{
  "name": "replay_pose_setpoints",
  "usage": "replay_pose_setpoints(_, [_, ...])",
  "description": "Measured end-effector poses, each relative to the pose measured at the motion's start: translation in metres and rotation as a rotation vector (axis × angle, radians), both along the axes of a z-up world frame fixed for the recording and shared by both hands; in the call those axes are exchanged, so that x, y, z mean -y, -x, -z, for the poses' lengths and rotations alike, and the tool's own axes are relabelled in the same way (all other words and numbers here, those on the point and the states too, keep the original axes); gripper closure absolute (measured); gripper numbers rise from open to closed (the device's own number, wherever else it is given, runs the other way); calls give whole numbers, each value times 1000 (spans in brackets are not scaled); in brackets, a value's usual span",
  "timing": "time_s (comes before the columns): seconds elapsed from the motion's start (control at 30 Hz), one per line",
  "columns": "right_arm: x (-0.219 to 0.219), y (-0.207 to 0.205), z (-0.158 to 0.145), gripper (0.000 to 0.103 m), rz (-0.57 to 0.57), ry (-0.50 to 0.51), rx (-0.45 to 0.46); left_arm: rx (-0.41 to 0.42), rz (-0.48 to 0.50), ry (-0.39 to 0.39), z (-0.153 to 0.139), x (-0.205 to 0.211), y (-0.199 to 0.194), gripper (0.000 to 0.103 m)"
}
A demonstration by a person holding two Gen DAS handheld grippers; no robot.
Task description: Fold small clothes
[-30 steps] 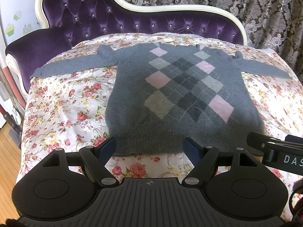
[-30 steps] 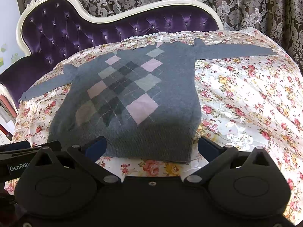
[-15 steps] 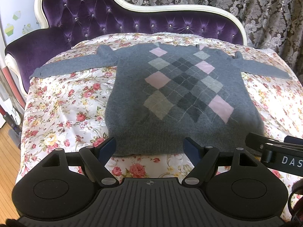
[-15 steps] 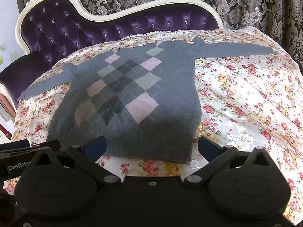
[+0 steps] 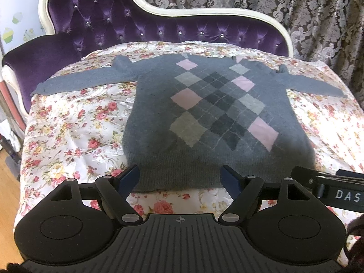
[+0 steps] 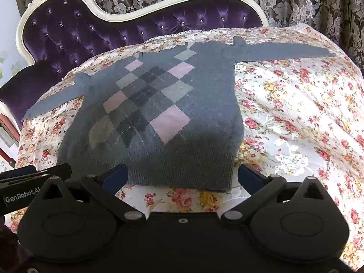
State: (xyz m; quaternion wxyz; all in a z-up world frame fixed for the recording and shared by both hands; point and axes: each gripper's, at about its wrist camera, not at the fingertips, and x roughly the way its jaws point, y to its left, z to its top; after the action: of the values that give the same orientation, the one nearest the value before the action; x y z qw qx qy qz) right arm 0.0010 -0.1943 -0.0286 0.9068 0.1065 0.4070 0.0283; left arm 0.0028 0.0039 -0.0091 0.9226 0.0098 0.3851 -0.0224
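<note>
Hardly anything has shifted in the last second: both claws hover where they were, and in the right wrist view the sweater has only drifted a touch lower and left in frame. The left claw [image 5: 180, 177] is spread wide, its blue-padded fingers [image 5: 128, 176] parted over the bottom hem near the garment's left corner, holding nothing. The right claw [image 6: 182, 175] is spread just as wide, one blue pad at the hem's middle and the other just past the sweater's right bottom corner, also empty. Whether the pads actually touch the knit, I can't tell from here. The grey argyle sweater [image 5: 216, 122] lies flat and face up on the floral bedspread [image 5: 68, 132], hem toward the cameras, collar toward the back. Pink, pale grey and dark diamonds run down its front. Both sleeves are stretched straight out to the sides, the left sleeve [image 5: 86, 82] reaching toward the cover's edge and the right sleeve [image 6: 284, 51] lying out across the flowers. Behind it rises the purple tufted headboard [image 5: 136, 22] with its cream frame, and patterned curtains [image 6: 295, 0] hang behind that. Each claw's body shows at the edge of the other's view, side by side at the hem.
</note>
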Motion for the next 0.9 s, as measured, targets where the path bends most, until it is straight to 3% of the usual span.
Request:
replay_pose_setpoints(0.33, [13, -11, 8, 1, -19, -89, -66, -7, 42, 39, 2, -10, -11, 26])
replay_pose_setpoints(0.5, [18, -18, 6, 1, -26, -98, -79, 9, 37, 21, -3, -12, -20, 26])
replay_pose_setpoints(0.77, [31, -50, 8, 1, -150, -211, -203, 7, 115, -19, -13, -8, -45, 26])
replay_pose_setpoints(0.9, [41, -67, 1, 1, -173, -224, -215, 35, 123, -29, -24, -4, -64, 26])
